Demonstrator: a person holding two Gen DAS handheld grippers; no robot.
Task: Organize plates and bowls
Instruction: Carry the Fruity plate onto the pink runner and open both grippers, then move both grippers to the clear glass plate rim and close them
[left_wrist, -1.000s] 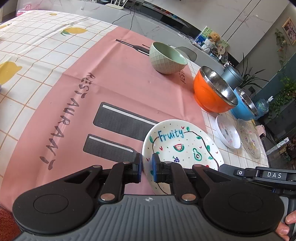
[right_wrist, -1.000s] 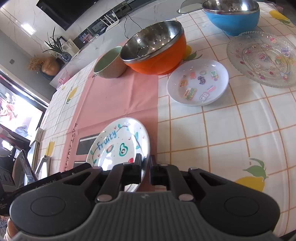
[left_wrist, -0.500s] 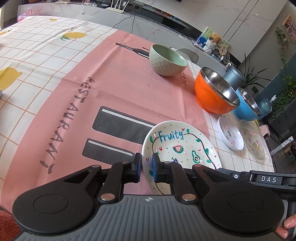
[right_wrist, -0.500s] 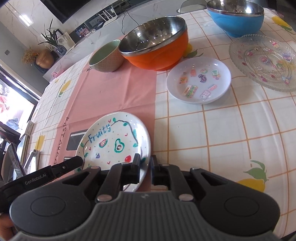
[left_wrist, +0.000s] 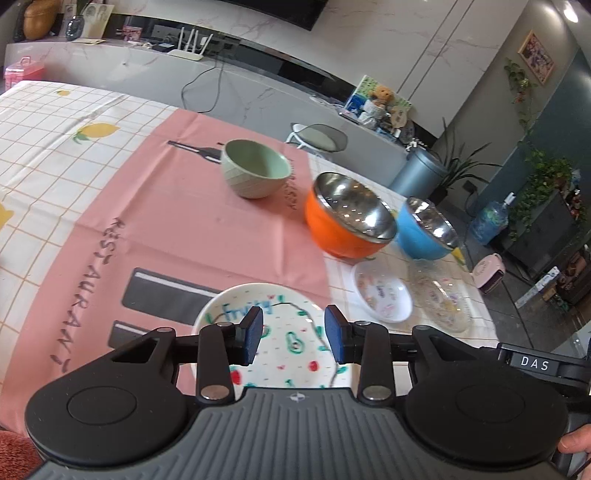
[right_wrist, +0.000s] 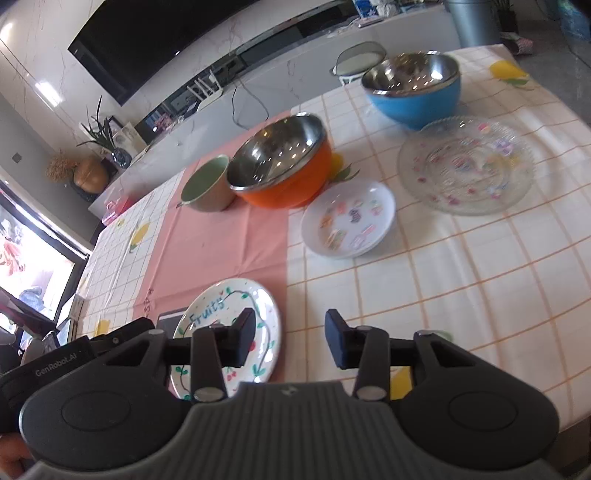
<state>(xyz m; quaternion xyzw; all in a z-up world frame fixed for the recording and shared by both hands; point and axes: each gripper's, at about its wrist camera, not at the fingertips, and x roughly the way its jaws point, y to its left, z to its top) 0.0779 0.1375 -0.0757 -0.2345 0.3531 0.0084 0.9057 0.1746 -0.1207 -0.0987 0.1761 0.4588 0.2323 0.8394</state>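
- Left gripper (left_wrist: 293, 334) hangs spread wide above the Fruity plate (left_wrist: 284, 334), gripping nothing.
- Right gripper (right_wrist: 290, 341) gapes too, beside that plate (right_wrist: 236, 314).

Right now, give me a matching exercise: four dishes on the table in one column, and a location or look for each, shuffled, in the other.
Things:
1. green bowl
2. orange bowl
3. Fruity plate
4. glass plate

Descriptions:
A. clear, in front of the blue bowl
B. steel-lined, straddling the edge of the pink cloth
C. nearest the grippers
D. farthest back on the pink cloth

Pairs: 1-D, 2-B, 3-C, 4-A
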